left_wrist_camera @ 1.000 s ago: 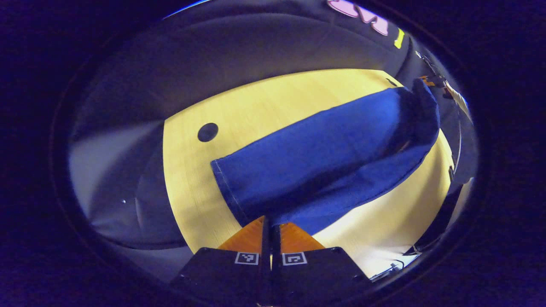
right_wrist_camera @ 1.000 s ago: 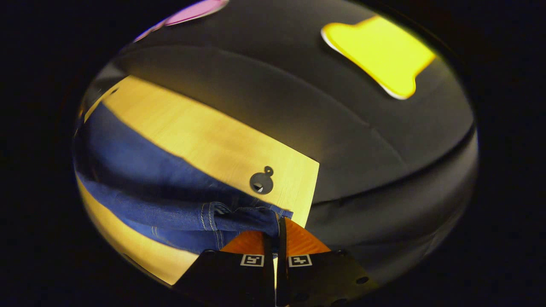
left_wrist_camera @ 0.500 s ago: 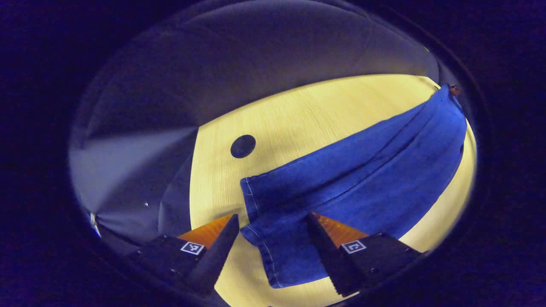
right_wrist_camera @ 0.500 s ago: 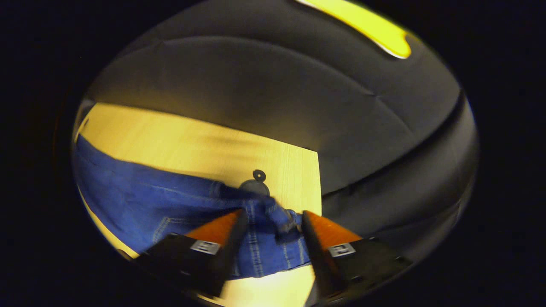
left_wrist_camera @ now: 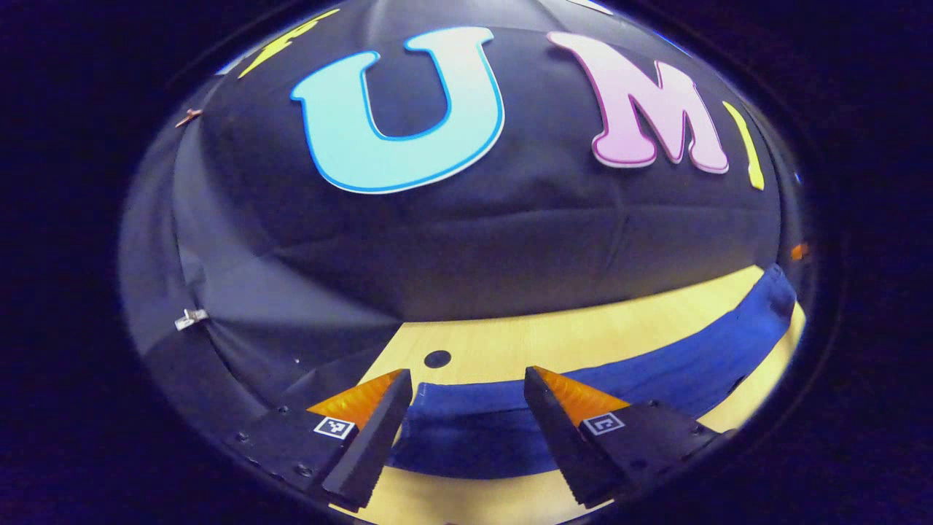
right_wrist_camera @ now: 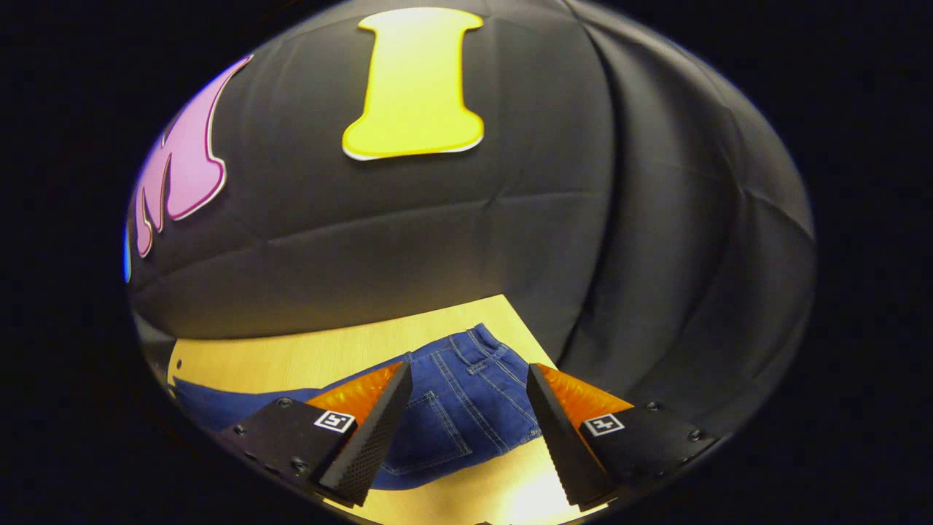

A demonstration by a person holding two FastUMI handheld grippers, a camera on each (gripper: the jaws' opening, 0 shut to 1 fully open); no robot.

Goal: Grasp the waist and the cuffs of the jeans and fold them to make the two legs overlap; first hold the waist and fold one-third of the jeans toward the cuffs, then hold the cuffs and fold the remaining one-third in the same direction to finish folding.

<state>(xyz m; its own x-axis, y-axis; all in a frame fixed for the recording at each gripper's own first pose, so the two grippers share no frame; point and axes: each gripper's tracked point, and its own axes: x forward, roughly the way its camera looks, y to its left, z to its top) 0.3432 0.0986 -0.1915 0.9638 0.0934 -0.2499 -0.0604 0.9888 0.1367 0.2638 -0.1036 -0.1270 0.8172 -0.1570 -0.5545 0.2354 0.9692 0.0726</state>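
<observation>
In the left gripper view, the left gripper (left_wrist_camera: 464, 426) hangs with its fingers spread apart and nothing between them, raised above the jeans (left_wrist_camera: 641, 364). The near fingers cover part of the cuff end, so the hem stitching is hard to make out, and the far end of the denim runs out of sight at the right rim. The jeans lie flat as one long blue band across the pale wooden table (left_wrist_camera: 554, 339), with the legs stacked. A small dark round hole (left_wrist_camera: 437, 358) sits in the tabletop just beyond the cuff end. Behind the table rises the booth's black cloth wall (left_wrist_camera: 510, 233), creased and pinned at the left.

In the right gripper view, the right gripper (right_wrist_camera: 466, 430) is likewise spread wide and empty. Between its fingers lies the waist end of the jeans, pocket and seams showing, close to the table's far corner; the legs trail off left behind one finger.

Half a second ago both grippers were lower and nearer the denim; a second ago each was clamped on it.
</observation>
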